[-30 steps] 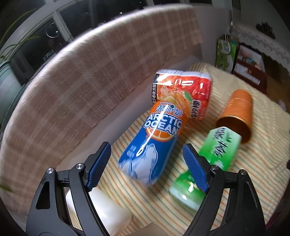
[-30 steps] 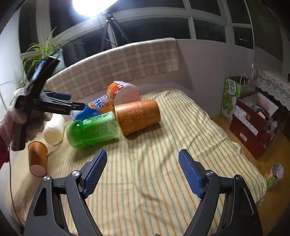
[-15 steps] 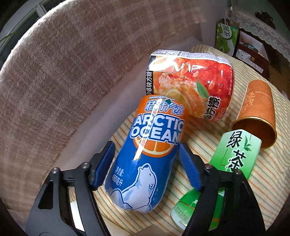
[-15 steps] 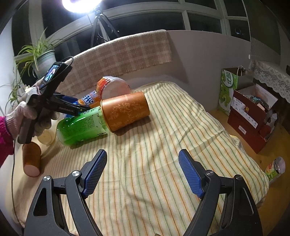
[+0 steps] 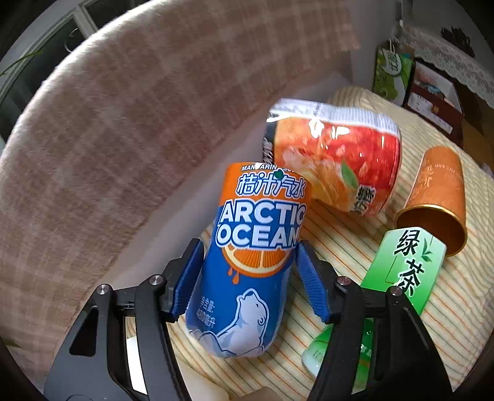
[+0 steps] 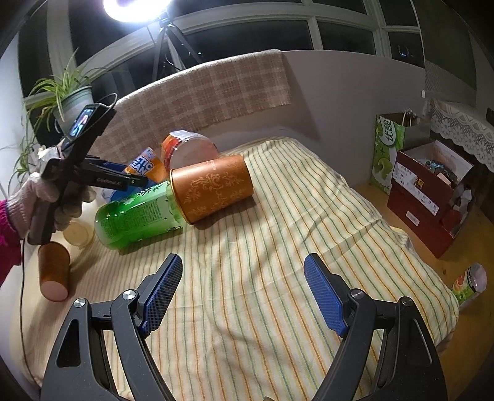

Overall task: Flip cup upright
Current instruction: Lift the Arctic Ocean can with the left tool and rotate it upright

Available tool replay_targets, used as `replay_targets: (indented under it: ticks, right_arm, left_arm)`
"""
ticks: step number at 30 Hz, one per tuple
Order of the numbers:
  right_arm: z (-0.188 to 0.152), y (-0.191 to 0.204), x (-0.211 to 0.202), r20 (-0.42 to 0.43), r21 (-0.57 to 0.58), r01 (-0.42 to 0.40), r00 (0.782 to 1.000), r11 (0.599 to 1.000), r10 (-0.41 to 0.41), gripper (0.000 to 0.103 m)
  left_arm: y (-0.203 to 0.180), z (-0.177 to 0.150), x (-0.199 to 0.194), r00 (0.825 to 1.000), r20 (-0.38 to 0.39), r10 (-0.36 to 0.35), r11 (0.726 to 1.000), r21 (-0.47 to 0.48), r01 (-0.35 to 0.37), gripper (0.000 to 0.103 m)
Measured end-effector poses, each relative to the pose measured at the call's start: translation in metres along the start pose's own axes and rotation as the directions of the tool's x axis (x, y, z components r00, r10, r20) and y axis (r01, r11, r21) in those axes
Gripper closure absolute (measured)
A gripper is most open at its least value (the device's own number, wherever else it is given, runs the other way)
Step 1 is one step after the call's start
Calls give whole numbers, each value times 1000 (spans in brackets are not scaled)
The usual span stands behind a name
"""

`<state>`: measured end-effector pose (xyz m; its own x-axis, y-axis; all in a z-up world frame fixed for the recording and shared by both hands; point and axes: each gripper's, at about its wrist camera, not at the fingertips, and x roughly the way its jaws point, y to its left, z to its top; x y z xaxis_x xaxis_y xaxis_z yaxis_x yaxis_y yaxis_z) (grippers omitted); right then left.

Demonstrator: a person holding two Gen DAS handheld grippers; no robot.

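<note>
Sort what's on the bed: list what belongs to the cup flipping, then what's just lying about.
Job:
Arctic Ocean cup
left gripper, fingers around it
right gripper, open, idle

Lying about:
green tea cup
orange patterned cup
red-orange cup
small brown cup

Potted plant [image 6: 66, 98], tripod lamp [image 6: 139, 6] by the window — green bag [image 6: 387, 145], red box [image 6: 429, 191] beside.

Bare striped cloth [image 6: 262, 277] before crowded cups [image 6: 213, 188].

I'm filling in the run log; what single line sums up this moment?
left tool: closed on Arctic Ocean cup | cup: lying tilted on striped cloth | right tool: open, empty, above cloth | flip: not done
</note>
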<state>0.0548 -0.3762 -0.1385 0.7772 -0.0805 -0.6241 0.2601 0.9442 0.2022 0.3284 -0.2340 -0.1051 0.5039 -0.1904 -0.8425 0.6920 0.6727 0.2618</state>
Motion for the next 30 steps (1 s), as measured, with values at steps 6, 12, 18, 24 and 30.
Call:
replay_targets:
  ticks: [6, 12, 18, 24, 30]
  right_arm:
    - [1, 6, -3, 6, -10, -7, 1000, 1000, 7, 22]
    - [2, 16, -12, 25, -29, -19, 999, 999, 20, 22]
    - [3, 22, -27, 51, -34, -33, 998, 999, 35, 22]
    - [1, 30, -46, 76, -46, -56, 995, 997, 59, 22]
    - [-5, 36, -62, 87, -63, -81, 993, 995, 86, 22]
  left_arm:
    - [3, 0, -26, 998, 57, 40, 999, -2, -40, 41]
    - [6, -12, -72, 990, 132, 47, 999, -34, -43, 41]
    - [-3, -38, -129, 977, 207, 47, 998, -39, -40, 41]
    - [-16, -79, -184, 967, 254, -1, 994, -106, 29, 41]
    - [-35, -129, -205, 966, 232, -110, 956, -241, 166, 41]
